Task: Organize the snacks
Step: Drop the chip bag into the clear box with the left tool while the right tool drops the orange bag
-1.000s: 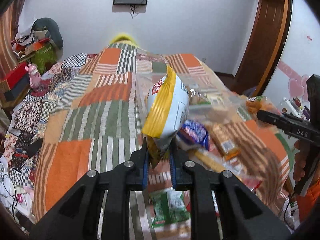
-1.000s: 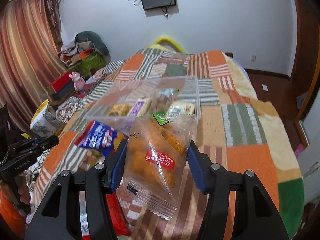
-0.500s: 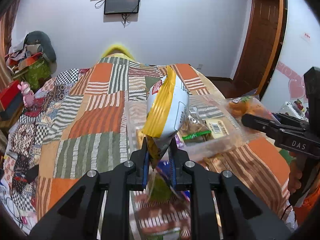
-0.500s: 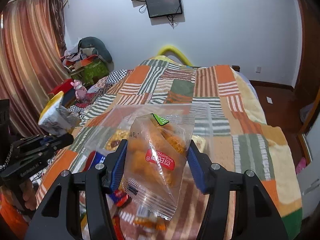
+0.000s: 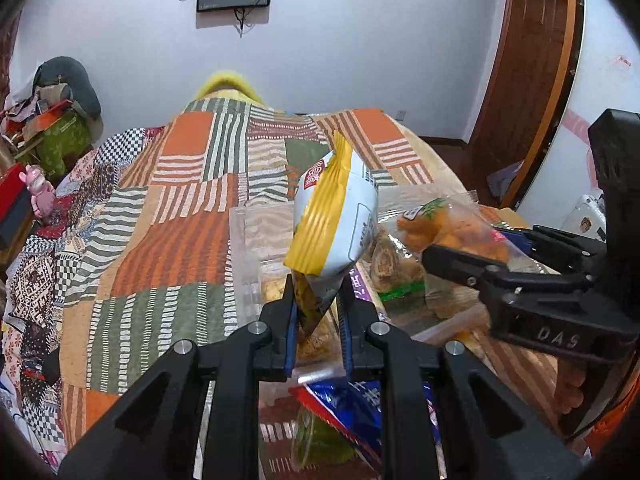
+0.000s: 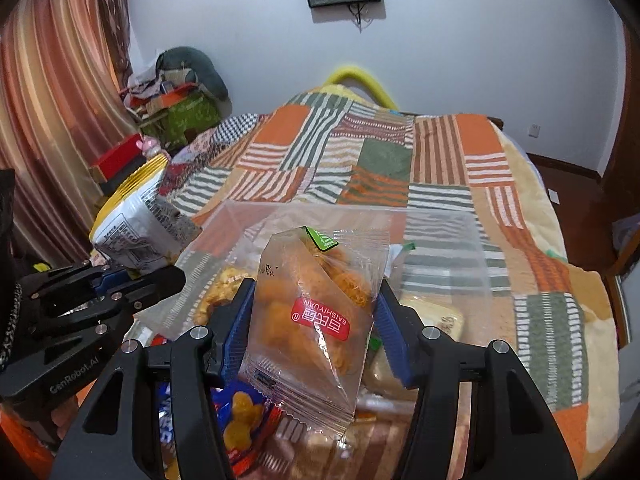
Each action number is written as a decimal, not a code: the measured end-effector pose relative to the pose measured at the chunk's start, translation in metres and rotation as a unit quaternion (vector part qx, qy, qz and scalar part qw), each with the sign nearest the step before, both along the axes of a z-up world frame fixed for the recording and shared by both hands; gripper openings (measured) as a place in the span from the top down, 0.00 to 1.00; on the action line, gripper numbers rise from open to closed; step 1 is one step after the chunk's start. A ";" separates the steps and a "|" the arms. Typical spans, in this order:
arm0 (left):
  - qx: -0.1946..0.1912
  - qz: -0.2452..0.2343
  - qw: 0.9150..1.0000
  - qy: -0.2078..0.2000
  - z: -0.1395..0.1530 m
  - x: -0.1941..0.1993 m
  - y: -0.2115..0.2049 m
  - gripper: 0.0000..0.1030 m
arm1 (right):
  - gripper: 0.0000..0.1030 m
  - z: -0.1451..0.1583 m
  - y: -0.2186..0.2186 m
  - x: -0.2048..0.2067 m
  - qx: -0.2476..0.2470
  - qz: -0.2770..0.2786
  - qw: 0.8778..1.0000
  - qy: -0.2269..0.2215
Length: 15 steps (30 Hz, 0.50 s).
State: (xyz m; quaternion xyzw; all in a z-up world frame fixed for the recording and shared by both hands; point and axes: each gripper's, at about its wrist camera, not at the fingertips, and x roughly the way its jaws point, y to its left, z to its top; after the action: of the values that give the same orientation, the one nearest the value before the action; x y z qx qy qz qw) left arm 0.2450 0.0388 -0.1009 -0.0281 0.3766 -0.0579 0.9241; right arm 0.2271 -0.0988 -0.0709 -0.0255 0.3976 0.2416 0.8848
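Patchwork orange-striped bedspread (image 5: 168, 240) carried a clear plastic bin (image 6: 440, 232); above it, the left gripper (image 5: 316, 316) pinched a yellow-and-white snack bag (image 5: 340, 220), the right gripper (image 6: 312, 332) clamped a clear packet of orange snacks (image 6: 316, 320).

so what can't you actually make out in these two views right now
- Left wrist view: the clear bin's contents, mostly hidden behind the yellow and white bag in the left gripper.
- Right wrist view: the snacks directly behind the orange snack packet in the right gripper.
- Right wrist view: the blue packet, covered by the gripper and cut by the bottom edge.
- Both views: small print on the bags, too small to read.
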 end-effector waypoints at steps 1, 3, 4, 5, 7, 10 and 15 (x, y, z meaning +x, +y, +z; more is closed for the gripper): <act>-0.002 0.002 1.000 0.004 -0.003 0.002 0.001 0.84 | 0.47 -0.003 0.001 0.002 -0.004 -0.001 1.000 0.004; -0.009 0.004 1.000 0.013 -0.007 0.005 0.001 0.81 | 0.44 -0.006 0.000 0.003 -0.005 -0.005 1.000 0.012; -0.013 0.001 1.000 0.018 -0.009 0.006 0.002 0.80 | 0.44 -0.006 -0.001 0.002 -0.004 -0.008 1.000 0.010; -0.016 0.000 1.000 0.021 -0.009 0.007 0.002 0.73 | 0.44 -0.005 -0.003 0.001 -0.002 -0.009 1.000 0.011; -0.017 0.002 1.000 0.018 -0.009 0.004 0.001 0.62 | 0.43 -0.001 -0.006 -0.001 0.004 -0.007 1.000 0.012; -0.013 0.003 1.000 0.010 -0.004 -0.004 0.000 0.58 | 0.41 0.005 -0.013 -0.007 0.007 -0.009 1.000 0.005; -0.010 0.004 1.000 0.002 0.007 -0.021 0.002 0.54 | 0.40 0.015 -0.024 -0.018 0.009 -0.011 1.000 -0.005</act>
State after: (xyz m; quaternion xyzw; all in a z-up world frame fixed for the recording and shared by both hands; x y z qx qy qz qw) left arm 0.2243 0.0412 -0.0937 -0.0387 0.3781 -0.0574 0.9232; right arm 0.2087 -0.1225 -0.0560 -0.0146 0.3911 0.2352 0.8897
